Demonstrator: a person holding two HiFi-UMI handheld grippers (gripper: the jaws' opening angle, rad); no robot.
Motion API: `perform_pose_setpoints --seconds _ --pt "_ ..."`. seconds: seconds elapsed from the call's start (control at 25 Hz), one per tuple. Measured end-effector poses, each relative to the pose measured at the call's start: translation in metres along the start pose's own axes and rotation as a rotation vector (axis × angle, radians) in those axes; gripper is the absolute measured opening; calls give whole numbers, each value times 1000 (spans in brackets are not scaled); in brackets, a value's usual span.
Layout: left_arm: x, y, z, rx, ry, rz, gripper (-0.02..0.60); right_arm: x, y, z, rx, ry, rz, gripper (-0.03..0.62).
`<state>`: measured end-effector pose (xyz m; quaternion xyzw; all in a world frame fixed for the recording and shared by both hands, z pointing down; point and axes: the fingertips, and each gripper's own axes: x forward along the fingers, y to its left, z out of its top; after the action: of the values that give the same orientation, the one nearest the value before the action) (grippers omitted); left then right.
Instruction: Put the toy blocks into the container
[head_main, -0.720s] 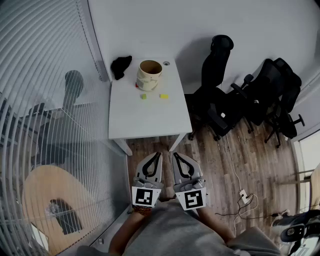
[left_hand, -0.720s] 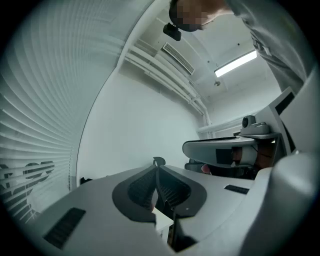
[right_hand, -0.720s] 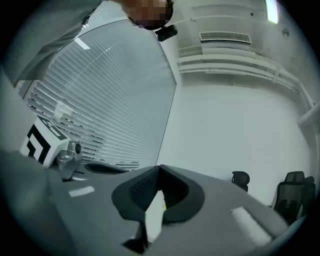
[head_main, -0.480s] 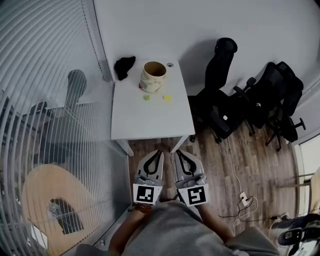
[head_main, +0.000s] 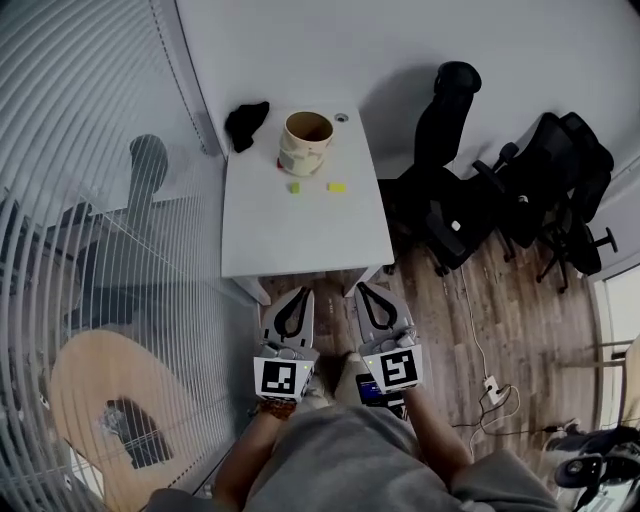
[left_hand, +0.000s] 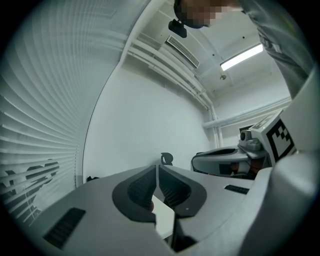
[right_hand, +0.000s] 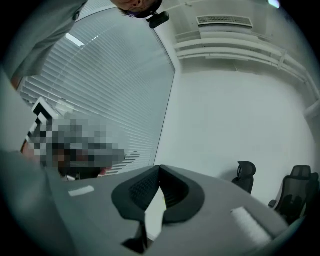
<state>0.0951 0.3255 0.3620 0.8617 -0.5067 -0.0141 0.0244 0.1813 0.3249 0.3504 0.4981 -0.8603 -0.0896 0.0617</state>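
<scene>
While both are being held level at the near edge of the bench (head_main: 300, 240), the left tool (head_main: 298, 294) and right tool (head_main: 363, 290) are being carried pressed together, pinching nothing. The green block (head_main: 294, 187) and yellow block (head_main: 336, 186) are lying at the far end, near the container (head_main: 305, 140) and outside it. The approach step is judged to be under way; a forward reach and a spreading of one tool over a block are being called for next.
</scene>
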Motion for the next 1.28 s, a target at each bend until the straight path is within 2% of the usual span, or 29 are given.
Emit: perform_pose_setpoints --seconds 0.28,0.52,0.64,0.8,0.92,1.08,1.28 --pt "58 10 0 65 20 36 25 39 -51 -24 43 14 27 12" --pt "108 12 12 101 32 83 25 75 -86 -31 86 0 112 12" --pt "125 19 17 129 30 117 25 91 -90 -32 96 -23 181 12" --pt "140 42 10 106 29 182 24 116 -93 -39 74 -17 243 12" --pt "151 52 6 95 34 198 24 131 -99 -46 86 -2 257 12" --pt "177 68 3 70 37 188 23 162 -111 -52 74 14 254 12" --pt "218 96 4 41 10 140 24 204 -126 -60 32 44 237 12"
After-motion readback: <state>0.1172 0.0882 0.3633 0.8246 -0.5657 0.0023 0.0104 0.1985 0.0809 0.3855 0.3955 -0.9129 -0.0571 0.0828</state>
